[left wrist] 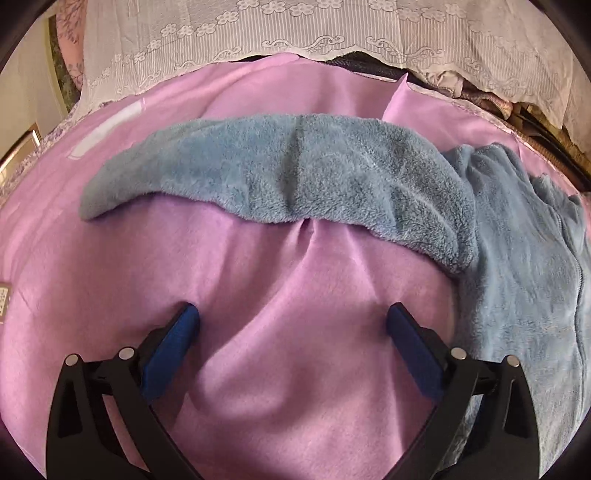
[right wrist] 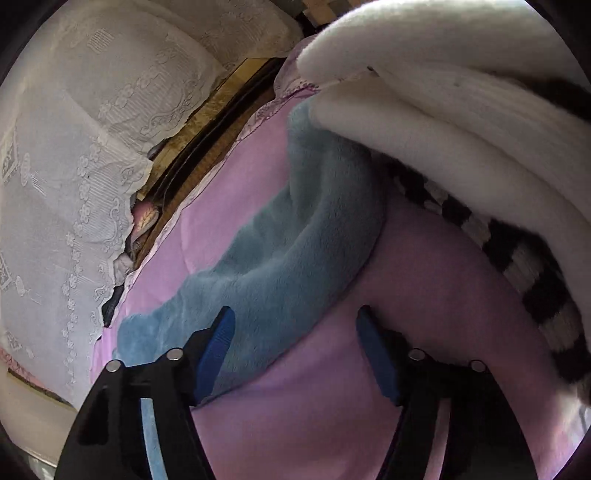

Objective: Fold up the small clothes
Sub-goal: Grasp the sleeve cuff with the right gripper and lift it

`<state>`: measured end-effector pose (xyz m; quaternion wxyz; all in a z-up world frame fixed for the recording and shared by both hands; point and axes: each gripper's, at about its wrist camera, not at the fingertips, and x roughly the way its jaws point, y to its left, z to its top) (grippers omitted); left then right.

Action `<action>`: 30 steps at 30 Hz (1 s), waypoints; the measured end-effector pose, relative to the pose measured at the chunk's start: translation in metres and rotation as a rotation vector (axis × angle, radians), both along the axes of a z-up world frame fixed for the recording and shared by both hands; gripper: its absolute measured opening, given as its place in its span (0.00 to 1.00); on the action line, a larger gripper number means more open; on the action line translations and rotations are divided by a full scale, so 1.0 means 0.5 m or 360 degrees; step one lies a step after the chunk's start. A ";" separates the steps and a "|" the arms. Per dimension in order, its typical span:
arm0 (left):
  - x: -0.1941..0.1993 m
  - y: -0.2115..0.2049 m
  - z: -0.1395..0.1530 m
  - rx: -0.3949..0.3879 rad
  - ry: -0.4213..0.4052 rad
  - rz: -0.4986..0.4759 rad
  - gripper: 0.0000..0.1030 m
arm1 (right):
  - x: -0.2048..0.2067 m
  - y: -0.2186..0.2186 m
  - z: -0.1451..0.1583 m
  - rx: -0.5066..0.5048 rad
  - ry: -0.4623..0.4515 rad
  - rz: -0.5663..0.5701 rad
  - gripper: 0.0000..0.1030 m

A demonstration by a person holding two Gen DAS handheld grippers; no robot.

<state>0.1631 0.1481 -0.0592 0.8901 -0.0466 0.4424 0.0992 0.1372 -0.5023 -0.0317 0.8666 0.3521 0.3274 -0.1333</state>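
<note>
My left gripper hangs with its fingers spread wide over the pink sheet, holding nothing. The blue fleece jacket lies on that sheet beyond and to the right of the fingertips, its sleeve stretched out flat to the left across the sheet and its zipper showing on the body at the right edge. Behind the jacket, past the sheet's far edge, hangs a white lace cloth.

My right gripper is spread too and grips nothing; its left finger sits over the jacket's blue fleece, its right finger over bare pink sheet. Above the jacket a thick white blanket and a black-and-white striped cloth are piled.
</note>
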 end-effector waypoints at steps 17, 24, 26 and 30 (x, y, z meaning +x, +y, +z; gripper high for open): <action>0.013 0.010 0.003 -0.0041 -0.0010 0.0005 0.96 | -0.023 0.004 0.092 -0.0770 0.0145 -0.0132 0.43; 0.014 0.008 0.002 -0.0028 -0.0010 0.0004 0.96 | 0.033 -0.047 0.061 -0.0687 0.0251 -0.0273 0.15; 0.014 0.008 0.002 -0.0024 -0.0011 0.0005 0.96 | 0.048 -0.063 0.046 -0.0622 0.0249 -0.0289 0.16; 0.014 0.007 0.002 -0.0020 -0.0011 0.0006 0.96 | 0.062 -0.039 0.020 -0.0615 0.0206 -0.0196 0.08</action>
